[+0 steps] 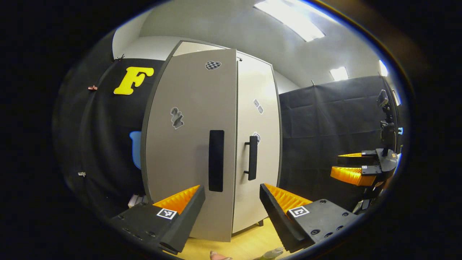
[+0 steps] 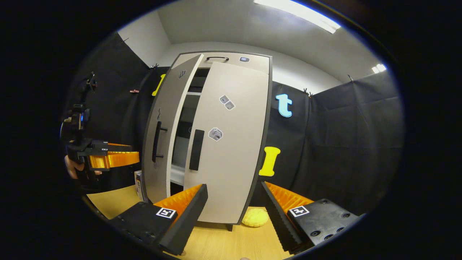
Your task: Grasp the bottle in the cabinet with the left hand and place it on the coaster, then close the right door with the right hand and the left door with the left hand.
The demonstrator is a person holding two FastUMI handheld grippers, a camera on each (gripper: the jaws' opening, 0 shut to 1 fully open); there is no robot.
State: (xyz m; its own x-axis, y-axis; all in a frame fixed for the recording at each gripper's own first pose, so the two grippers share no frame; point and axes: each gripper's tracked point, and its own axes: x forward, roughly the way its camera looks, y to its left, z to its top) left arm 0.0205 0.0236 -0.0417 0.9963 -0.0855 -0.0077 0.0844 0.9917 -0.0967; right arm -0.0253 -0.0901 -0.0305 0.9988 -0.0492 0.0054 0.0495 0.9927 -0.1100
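Left gripper (image 1: pixel 232 198) gaping, empty, square before left door (image 1: pixel 187 144) ajar, upright handle (image 1: pixel 216 160) dead ahead; right gripper (image 2: pixel 234 202) likewise agape.

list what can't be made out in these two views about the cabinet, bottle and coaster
- Cabinet shelves: right gripper view, mostly screened by the two part-open doors; only a dim slot shows.
- Bottle: left gripper view, cut off at the bottom edge, so whether it stands on a coaster is unreadable.
- Door stickers: left gripper view, too small to make out.
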